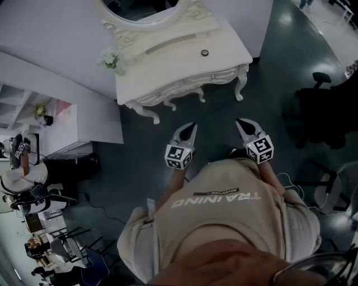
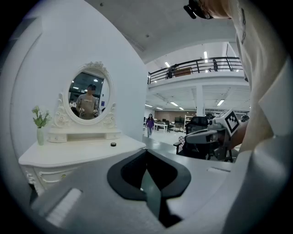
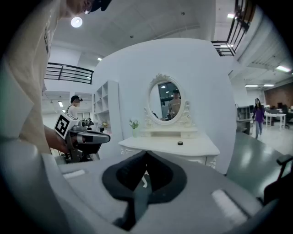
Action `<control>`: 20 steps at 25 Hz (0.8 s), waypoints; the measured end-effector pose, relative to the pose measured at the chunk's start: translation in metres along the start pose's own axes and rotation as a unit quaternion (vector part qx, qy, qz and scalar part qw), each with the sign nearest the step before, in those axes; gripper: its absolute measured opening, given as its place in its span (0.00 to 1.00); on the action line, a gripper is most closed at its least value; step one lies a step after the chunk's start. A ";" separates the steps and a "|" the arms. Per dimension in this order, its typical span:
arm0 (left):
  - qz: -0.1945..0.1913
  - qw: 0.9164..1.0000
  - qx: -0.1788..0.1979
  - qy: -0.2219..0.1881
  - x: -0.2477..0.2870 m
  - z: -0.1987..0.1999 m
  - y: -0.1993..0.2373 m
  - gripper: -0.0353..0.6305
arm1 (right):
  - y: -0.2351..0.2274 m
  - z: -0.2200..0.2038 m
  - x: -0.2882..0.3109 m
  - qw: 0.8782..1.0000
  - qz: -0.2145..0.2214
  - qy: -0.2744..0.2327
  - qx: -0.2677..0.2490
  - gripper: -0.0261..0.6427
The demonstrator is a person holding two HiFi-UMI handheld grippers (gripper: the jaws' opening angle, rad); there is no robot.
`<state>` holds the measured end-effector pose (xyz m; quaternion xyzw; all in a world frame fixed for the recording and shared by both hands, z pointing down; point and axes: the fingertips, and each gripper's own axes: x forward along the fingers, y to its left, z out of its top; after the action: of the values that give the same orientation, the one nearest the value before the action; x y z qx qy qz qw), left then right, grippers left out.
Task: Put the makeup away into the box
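- The left gripper [image 1: 192, 127] and the right gripper [image 1: 241, 121] are held side by side before the person's chest. The jaws of both are pressed together, with nothing between them.
- A small dark round makeup pot [image 1: 205, 53] is seen ahead, well apart from both, on the white dressing table [image 1: 168, 67]. Being round, it offers no long axis.
- It is judged slightly nearer the left gripper.
- No box is seen.

The oval mirror in a carved white frame [image 1: 140, 12] is cut off by the head view's top edge; only its lower rim shows. The small dark round object [image 1: 205, 53] on the ornate white dressing table [image 1: 168, 67] is too small to identify. In the left gripper view, the left gripper [image 2: 146, 153] hides that table's legs.
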<state>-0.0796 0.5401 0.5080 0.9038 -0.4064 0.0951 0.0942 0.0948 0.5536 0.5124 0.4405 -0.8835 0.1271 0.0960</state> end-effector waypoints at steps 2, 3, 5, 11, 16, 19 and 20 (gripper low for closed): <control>-0.009 1.000 0.017 -0.001 0.018 0.008 -0.001 0.06 | -0.020 0.004 0.005 1.000 -0.003 -0.012 0.015 0.04; -0.014 1.000 0.023 0.000 0.027 0.012 -0.002 0.06 | -0.029 0.008 0.008 1.000 -0.003 -0.015 0.012 0.04; -0.026 0.999 0.028 0.001 0.045 0.020 -0.009 0.06 | -0.042 0.021 0.013 1.000 0.005 -0.019 -0.017 0.04; -0.025 0.999 0.022 -0.017 0.097 0.050 -0.019 0.06 | -0.089 0.036 0.022 0.998 0.022 -0.042 -0.031 0.04; 0.023 1.000 -0.005 0.001 0.131 0.042 -0.009 0.06 | -0.132 0.015 0.034 0.999 0.041 -0.027 -0.017 0.04; 0.054 0.998 -0.033 0.016 0.138 0.030 -0.003 0.06 | -0.151 0.005 0.045 0.998 0.059 -0.012 -0.018 0.04; 0.062 0.997 -0.036 0.019 0.140 0.029 -0.001 0.06 | -0.155 0.005 0.050 0.998 0.065 -0.009 -0.016 0.04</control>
<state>0.0149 0.4334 0.5144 0.8710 -0.4628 0.1028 0.1287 0.1892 0.4241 0.5435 0.3814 -0.9132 0.1150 0.0860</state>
